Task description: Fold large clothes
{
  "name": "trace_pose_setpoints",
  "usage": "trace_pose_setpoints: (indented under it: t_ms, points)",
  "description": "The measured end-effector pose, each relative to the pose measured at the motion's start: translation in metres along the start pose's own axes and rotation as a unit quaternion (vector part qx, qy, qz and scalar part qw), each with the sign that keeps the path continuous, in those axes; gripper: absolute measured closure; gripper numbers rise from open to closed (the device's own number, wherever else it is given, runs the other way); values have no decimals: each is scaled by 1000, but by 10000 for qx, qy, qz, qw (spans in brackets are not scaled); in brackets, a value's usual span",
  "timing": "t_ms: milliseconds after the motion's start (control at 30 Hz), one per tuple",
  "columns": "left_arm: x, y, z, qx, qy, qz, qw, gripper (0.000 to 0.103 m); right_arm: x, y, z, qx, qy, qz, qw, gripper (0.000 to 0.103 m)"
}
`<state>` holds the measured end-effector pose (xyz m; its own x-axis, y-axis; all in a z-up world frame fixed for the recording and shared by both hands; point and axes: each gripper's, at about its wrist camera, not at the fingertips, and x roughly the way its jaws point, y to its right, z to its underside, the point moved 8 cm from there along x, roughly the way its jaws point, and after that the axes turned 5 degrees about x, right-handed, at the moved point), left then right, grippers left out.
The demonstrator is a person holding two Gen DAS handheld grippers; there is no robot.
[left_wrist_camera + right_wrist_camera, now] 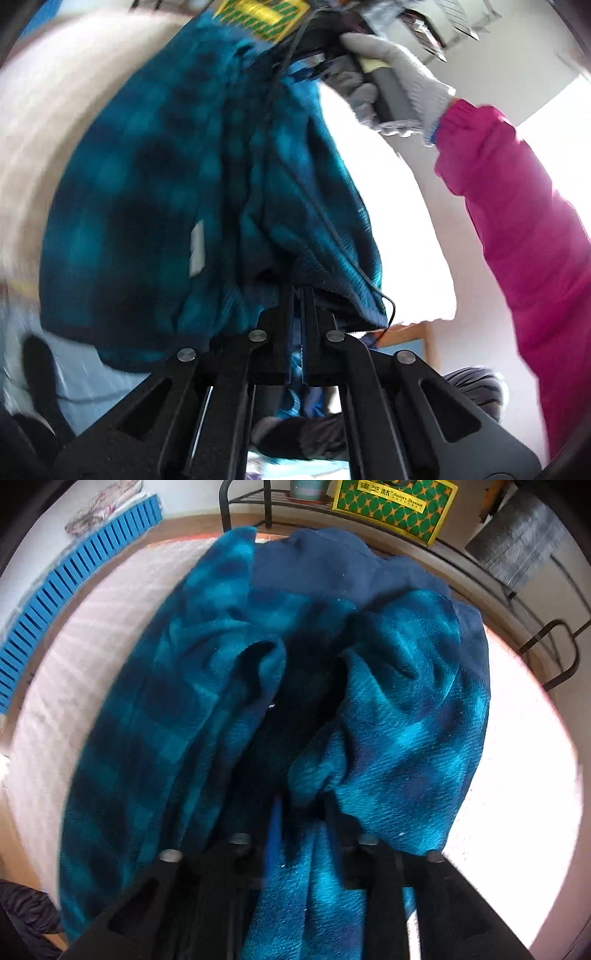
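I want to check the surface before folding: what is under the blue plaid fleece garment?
Under the blue plaid fleece garment a pale quilted bed surface shows around its edges. Whatever lies directly beneath the hanging fabric is covered. Both hand-held grippers hold it lifted.

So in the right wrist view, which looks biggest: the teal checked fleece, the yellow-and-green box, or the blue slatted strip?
1. Teal checked fleece, by far, though it hangs close to the camera.
2. Blue slatted strip.
3. Yellow-and-green box.
The last two look alike, so their order is unsure.
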<state>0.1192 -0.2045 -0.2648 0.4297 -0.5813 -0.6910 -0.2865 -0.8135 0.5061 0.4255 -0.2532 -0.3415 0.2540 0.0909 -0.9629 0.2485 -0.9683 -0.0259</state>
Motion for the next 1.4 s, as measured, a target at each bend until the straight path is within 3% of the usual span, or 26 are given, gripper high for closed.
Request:
trace_pose_setpoints:
  t_ms: [133, 367, 433, 500, 667, 733, 967, 1133, 1200, 1400]
  points:
    - [2, 19, -4, 499, -19, -226, 9985, 94, -25, 9, -4, 184, 129, -397, 9990, 69]
    - [-30, 30, 1, 737, 331, -479, 9956, 93, -32, 12, -1, 141, 101, -536, 9984, 69]
    - [-22, 36, -8, 841, 291, -529, 9946, 79, -25, 9, 2, 192, 56, -585, 9981, 69]
    - [-8, 40, -13, 834, 177, -566, 9947, 72, -20, 9, 6, 206, 14, -616, 9979, 70]
    - [34, 19, -5, 710, -438, -744, 9937, 72, -15, 9, 10, 283, -55, -639, 9975, 66]
    - [44, 11, 0, 693, -538, -741, 9934, 97, -13, 8, 10, 280, -106, -651, 9974, 60]
    - [20, 12, -3, 354, -250, -180, 9989, 100, -2, 5, 14, 113, -231, -408, 9988, 59]
    - [11, 9, -8, 48, -148, 96, 9998, 100, -3, 6, 17, 96, -219, -251, 9994, 77]
    - [12, 6, -7, -44, -155, 149, 9998, 100, -5, 6, 16, 112, -209, -212, 9995, 94]
    - [7, 3, -5, -356, -63, 555, 9978, 100, -28, 5, 6, 205, -60, -203, 9996, 100]
